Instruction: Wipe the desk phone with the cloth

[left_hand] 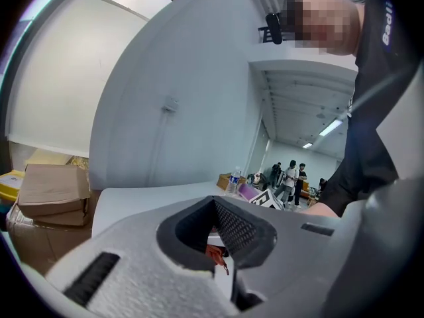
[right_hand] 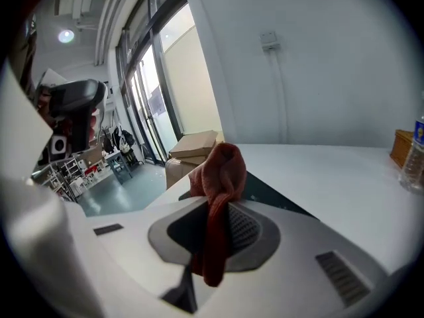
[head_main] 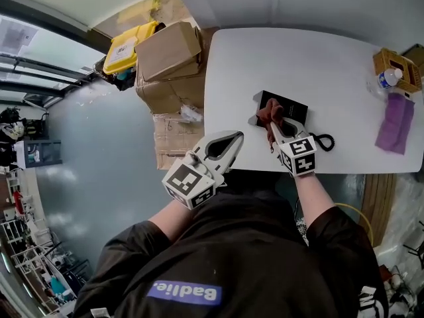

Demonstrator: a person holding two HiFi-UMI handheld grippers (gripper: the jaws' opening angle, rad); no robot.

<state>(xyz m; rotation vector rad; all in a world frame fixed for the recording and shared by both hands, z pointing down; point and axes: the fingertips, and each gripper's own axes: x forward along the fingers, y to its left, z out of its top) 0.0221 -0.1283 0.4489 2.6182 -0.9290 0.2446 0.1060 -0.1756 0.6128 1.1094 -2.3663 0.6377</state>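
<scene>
A black desk phone (head_main: 292,106) lies on the white table (head_main: 331,65) near its front edge, and its coiled cord (head_main: 324,141) loops to the right. My right gripper (head_main: 275,128) is shut on a red-brown cloth (head_main: 269,112), which rests bunched on the phone's left part. In the right gripper view the cloth (right_hand: 219,177) hangs pinched between the jaws of the right gripper (right_hand: 218,234), with the dark phone (right_hand: 266,191) just beyond it. My left gripper (head_main: 224,148) hovers at the table's near left edge, shut and holding nothing. In its own view the left gripper (left_hand: 222,242) has its jaws closed together.
Cardboard boxes (head_main: 169,53) and a yellow case (head_main: 126,46) stand off the table's left end. At the far right of the table are a purple cloth (head_main: 395,122), a water bottle (head_main: 389,78) and a wicker basket (head_main: 399,63). People stand far off in the left gripper view.
</scene>
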